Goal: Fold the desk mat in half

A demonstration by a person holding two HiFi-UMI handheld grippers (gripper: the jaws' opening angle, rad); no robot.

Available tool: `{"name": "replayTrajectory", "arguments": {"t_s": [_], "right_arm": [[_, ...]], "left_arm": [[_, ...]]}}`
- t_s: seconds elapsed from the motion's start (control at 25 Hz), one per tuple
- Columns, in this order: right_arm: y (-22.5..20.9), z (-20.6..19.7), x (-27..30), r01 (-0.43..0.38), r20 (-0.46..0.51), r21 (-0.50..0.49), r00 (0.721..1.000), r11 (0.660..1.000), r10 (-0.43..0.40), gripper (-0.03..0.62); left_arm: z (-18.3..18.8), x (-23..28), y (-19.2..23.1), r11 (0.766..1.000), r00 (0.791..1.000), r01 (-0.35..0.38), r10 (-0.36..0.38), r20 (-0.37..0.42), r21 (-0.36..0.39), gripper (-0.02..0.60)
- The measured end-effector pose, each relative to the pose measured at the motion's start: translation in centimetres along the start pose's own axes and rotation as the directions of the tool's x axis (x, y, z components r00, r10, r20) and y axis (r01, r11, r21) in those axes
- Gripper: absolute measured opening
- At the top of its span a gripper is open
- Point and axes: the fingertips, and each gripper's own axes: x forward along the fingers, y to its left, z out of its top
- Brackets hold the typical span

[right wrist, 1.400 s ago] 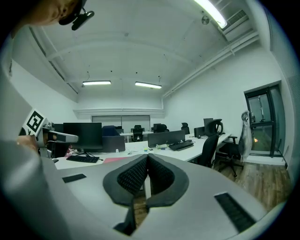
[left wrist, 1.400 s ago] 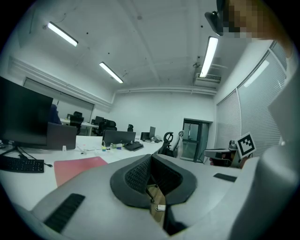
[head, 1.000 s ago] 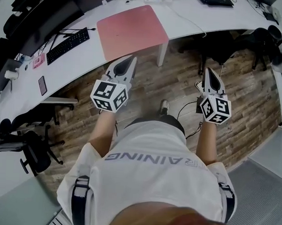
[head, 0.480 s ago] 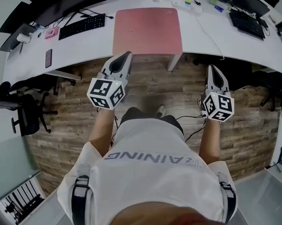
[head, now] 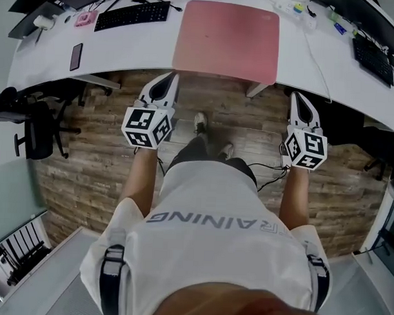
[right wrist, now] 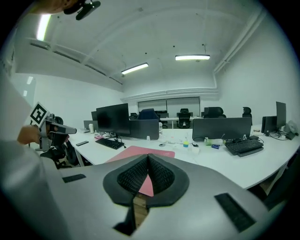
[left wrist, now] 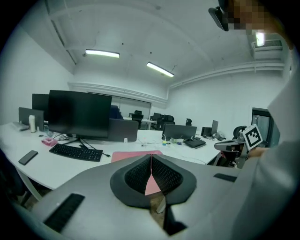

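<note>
Head view looks steeply down; gripper views forward (sharing desk mat (head: pixel 227 40)).

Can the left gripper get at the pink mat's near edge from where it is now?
Probably yes: the left gripper hangs just short of the near left corner of the desk mat, with nothing between them; its shut jaws must open first.

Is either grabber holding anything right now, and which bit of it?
Nothing is held. The left gripper and right gripper have shut, empty jaws, short of the pink desk mat on the desk.
</note>
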Motion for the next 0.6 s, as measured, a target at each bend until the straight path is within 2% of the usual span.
{"name": "replayTrajectory", "arguments": {"t_s": [0.16,0.28,0.52,0.6], "right_arm": [[-0.3,-0.2,2.8,0.030,-0.034,0.014,0.999,0.999,-0.030,0.023],[0.2,0.2,5.8,0.043,-0.067,-0.025,0.997,0.999,-0.044,0.023],[0.4,-0.4,11.5,0.077,-0.127,-0.042,0.989,0.996,-0.082,0.023],[0.2,-0.7,12.8,0.082,-0.142,-0.045,0.986,0.996,-0.088,0.023]], "left_arm": [[-0.2,2.6,2.7,1.000,1.000,0.014,-0.014,-0.015,-0.021,0.031],[-0.3,5.2,4.9,0.999,0.999,0.037,-0.038,-0.036,-0.024,0.031],[-1.4,9.9,9.6,0.997,0.994,0.082,-0.083,-0.069,-0.013,0.031],[-2.0,11.1,10.6,0.996,0.993,0.081,-0.079,-0.090,0.020,0.031]]}}
